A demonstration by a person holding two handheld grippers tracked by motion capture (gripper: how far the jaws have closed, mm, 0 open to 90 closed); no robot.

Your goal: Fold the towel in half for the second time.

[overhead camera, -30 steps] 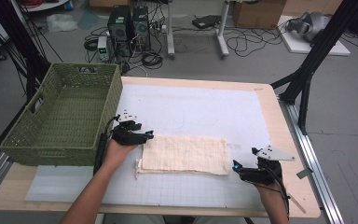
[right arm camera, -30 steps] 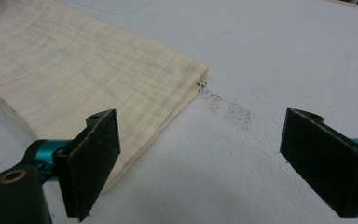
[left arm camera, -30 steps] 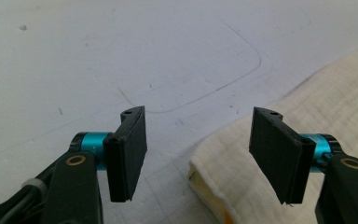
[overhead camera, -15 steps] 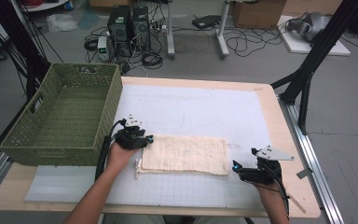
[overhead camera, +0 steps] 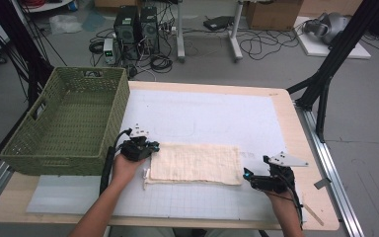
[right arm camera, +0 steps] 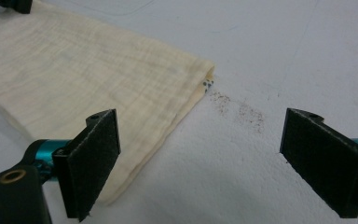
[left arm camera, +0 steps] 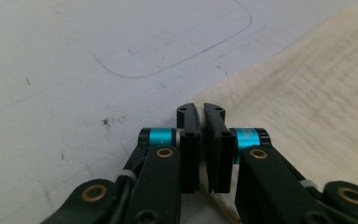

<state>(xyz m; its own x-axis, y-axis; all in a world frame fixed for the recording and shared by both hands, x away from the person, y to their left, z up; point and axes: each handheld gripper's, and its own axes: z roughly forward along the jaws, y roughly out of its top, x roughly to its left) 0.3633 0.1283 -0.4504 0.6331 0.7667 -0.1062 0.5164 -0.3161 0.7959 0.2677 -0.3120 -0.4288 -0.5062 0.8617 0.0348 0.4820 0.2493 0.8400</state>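
Cloth lies flat on white mat, right of basket, folded, long side across table.

Left gripper sits at cloth's far-left corner. I read its jaws as having just been closing; now together, pinching cloth corner, apparently, since edge is partly hidden behind pads.

Right gripper sits just beside cloth's near-right corner. Jaws wide apart, one pad over cloth edge, other on bare mat; nothing clamped.

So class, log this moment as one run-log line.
left gripper: just closed on folded cream cloth corner | right gripper: open at cloth's other end | green wicker basket: empty
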